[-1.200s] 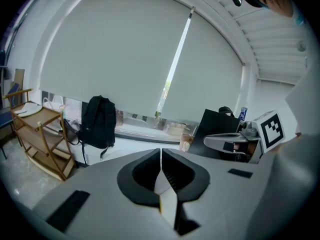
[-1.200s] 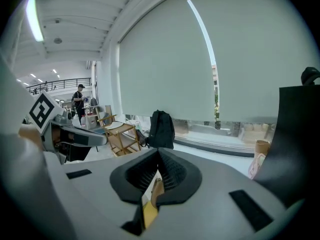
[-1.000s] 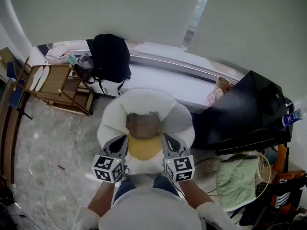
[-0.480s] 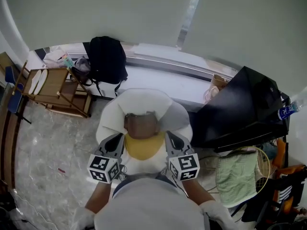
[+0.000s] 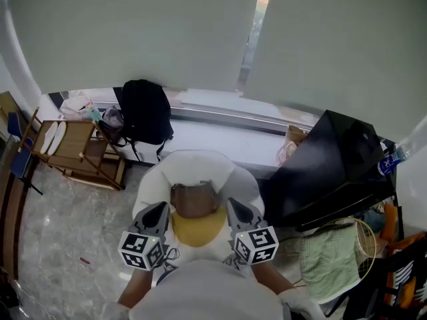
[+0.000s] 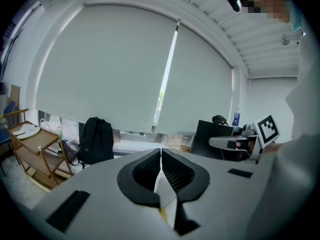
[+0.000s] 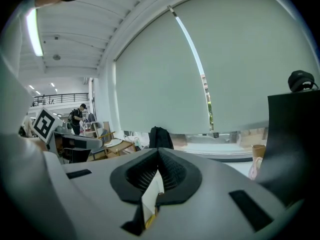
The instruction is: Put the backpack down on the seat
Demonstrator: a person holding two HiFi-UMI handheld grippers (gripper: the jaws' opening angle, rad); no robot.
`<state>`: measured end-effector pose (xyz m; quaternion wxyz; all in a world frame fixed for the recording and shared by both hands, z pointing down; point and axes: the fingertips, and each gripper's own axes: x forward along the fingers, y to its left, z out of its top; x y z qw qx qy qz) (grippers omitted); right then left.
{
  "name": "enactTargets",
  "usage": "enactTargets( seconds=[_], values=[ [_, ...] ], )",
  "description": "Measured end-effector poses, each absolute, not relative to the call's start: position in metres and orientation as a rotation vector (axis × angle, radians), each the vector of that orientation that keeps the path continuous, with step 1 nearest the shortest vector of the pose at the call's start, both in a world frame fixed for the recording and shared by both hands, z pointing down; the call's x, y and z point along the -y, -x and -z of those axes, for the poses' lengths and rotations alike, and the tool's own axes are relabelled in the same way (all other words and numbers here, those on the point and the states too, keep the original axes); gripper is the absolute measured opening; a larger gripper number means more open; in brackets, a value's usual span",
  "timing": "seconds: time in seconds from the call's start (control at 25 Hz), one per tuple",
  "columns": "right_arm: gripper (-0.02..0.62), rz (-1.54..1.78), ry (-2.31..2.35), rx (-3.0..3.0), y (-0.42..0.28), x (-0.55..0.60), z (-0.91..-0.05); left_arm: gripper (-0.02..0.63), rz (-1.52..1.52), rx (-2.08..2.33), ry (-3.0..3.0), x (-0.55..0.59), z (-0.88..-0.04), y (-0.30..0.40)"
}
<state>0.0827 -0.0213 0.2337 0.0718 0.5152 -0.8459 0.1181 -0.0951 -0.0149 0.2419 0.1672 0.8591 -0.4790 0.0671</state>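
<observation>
1. The left claw [image 6: 161, 159] and right claw [image 7: 157, 161] are both clamped tight, each pinching a pale strap [image 6: 163, 191] of the backpack [image 5: 197, 213].
2. Over the last second both claws have come up slightly, and the brown-and-yellow backpack has risen with them.
3. It hangs between them over the round white seat [image 5: 193, 162]; I cannot tell whether its base touches the cushion.
4. The set-down therefore looks unfinished: the backpack probably has to be lowered before both straps are released.
</observation>
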Motion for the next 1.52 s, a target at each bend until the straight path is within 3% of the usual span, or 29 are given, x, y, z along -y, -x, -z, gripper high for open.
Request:
enactTargets(
  seconds=[1.52],
  values=[
    [0.031, -0.333, -1.569, 2.499, -0.087, 0.010, -0.234, 0.038, -0.190, 1.356, -2.472, 0.011, -0.233, 0.095]
  ],
)
